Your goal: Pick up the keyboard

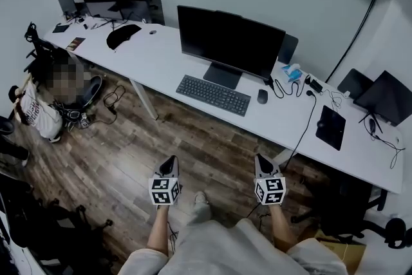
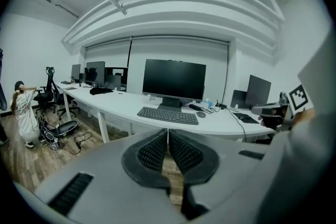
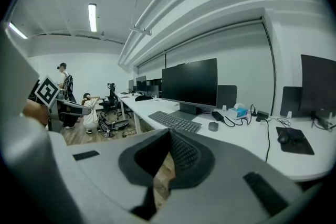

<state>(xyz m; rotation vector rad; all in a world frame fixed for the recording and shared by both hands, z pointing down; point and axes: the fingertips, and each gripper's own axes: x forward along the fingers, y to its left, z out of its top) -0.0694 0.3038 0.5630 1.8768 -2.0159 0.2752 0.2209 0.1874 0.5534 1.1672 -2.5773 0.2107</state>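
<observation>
Left tongs (image 1: 169, 161) and right tongs (image 1: 262, 159): both pressed together, with nothing between the jaws in either gripper view. Held out side by side over the wood floor (image 1: 129, 158), angled a little down toward the desk (image 1: 154, 58) and well apart from it.

Keyboard (image 1: 213, 94) lies flat on the white desk, just in front of the monitor (image 1: 230, 42) stand. Mouse (image 1: 262, 96) sits just beside its right end. Keyboard untouched.

Step, as I judge it: approach, before any grasp. Nothing of the pick-up itself is done yet.

Next move calls for:
- closing the gap to the desk edge
- spreading both pairs of jaws
- taking one pair to each short end of the keyboard, low enough to catch its thin edge

Watch the mouse on the right side; little room there.
</observation>
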